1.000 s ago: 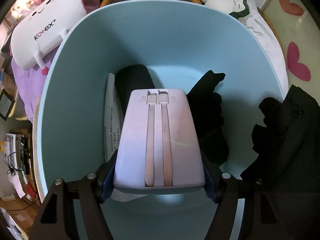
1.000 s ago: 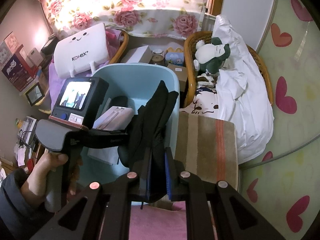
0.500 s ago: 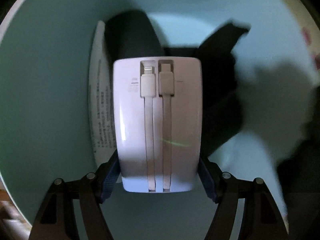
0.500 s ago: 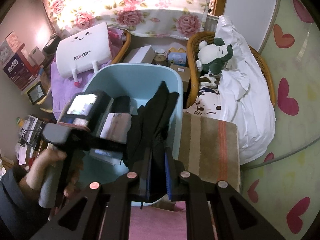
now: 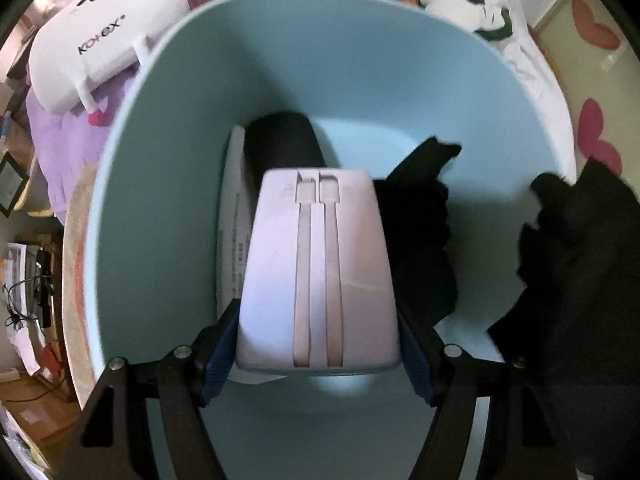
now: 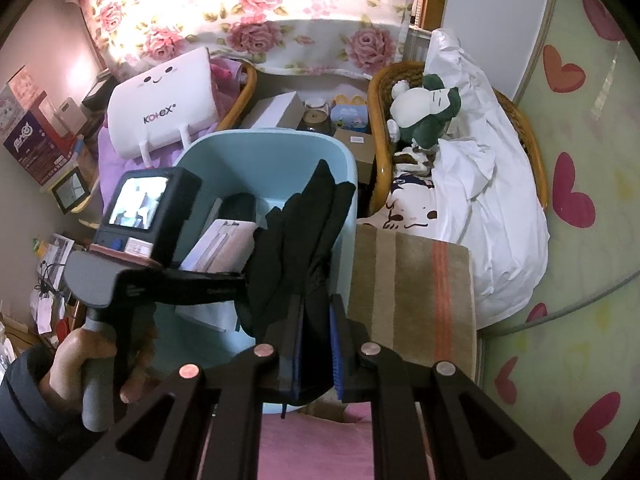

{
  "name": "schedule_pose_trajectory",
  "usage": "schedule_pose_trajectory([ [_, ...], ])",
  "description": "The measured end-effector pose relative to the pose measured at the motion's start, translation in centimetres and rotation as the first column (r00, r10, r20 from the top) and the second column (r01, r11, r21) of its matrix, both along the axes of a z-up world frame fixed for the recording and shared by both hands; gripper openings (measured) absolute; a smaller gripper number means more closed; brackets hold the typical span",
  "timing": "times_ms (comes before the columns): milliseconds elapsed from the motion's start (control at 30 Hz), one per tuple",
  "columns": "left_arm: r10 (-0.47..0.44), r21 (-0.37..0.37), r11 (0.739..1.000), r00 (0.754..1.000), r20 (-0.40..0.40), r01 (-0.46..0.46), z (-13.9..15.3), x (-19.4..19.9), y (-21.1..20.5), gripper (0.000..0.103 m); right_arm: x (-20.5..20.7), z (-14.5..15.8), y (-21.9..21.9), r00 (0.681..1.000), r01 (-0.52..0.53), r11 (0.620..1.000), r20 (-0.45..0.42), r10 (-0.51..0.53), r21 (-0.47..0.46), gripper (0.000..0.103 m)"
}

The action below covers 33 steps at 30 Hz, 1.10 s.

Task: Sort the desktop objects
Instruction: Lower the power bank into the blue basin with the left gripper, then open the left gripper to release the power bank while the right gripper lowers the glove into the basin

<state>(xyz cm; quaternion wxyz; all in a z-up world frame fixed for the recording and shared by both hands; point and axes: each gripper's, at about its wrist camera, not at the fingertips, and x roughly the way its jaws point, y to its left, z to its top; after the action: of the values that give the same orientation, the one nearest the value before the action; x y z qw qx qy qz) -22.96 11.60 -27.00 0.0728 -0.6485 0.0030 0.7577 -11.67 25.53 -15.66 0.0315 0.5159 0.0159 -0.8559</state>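
**Power Bank Held Over Bin, Not Yet Deposited**

Power bank, pale lilac plastic with two built-in flat cables (image 5: 320, 272), is clamped across its lower width between the blue pads of the left tongs (image 5: 318, 354). It hangs above the open mouth of the light blue plastic bin (image 5: 168, 208), tilted steeply downward, and does not rest on anything inside.

Contents of the bin, as seen from the left wrist: a dark rounded object (image 5: 282, 142) at the far side, a white printed sheet (image 5: 232, 220) standing along the left, and a piece of black fabric (image 5: 420, 240) to the right of the power bank.

The right tongs (image 6: 316, 344) are clenched, nearly closed, on a black glove-like fabric item (image 6: 296, 240), whose upper part rises in front of the bin's near right rim. The person's hand (image 6: 92, 364) grips the handle of the left tool.

Judged step: depositing sorted items in the bin; the power bank is positioned for placement but undelivered.

Next move calls for lowering the power bank into the free floor area between the sheet and the black fabric, then releasing. Dropping from this height risks striking the dark object. The black fabric in the right tongs awaits its turn.
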Motion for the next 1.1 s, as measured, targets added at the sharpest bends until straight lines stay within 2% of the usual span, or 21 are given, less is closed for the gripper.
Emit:
schedule_pose_trajectory([
  [133, 0.003, 0.009, 1.0, 1.0, -0.019, -0.003, 0.3, 1.0, -0.8, 0.075, 0.0, 0.0, -0.1, 1.0, -0.004, 1.0, -0.002, 0.004, 0.002, 0.012],
  [433, -0.029, -0.044, 0.999, 0.997, -0.066, 0.026, 0.1, 1.3, -0.4, 0.075, 0.0, 0.2, -0.2, 1.0, -0.004, 1.0, -0.008, 0.004, 0.013, 0.012],
  [733, -0.032, -0.06, 0.998, 0.998, -0.049, 0.029, -0.4, 0.8, -0.3, 0.075, -0.4, 0.2, -0.4, 1.0, -0.003, 1.0, -0.009, 0.003, 0.022, 0.012],
  [933, -0.07, -0.087, 0.994, 0.992, -0.109, 0.06, 0.9, 1.4, 0.2, 0.075, -0.8, -0.2, -0.3, 1.0, 0.003, 1.0, 0.001, -0.003, 0.014, 0.012],
  [1100, -0.078, -0.054, 0.996, 0.989, -0.122, 0.071, 1.4, 1.7, 0.1, 0.075, -1.1, -0.4, -0.6, 1.0, 0.005, 1.0, 0.006, -0.005, 0.007, 0.012],
])
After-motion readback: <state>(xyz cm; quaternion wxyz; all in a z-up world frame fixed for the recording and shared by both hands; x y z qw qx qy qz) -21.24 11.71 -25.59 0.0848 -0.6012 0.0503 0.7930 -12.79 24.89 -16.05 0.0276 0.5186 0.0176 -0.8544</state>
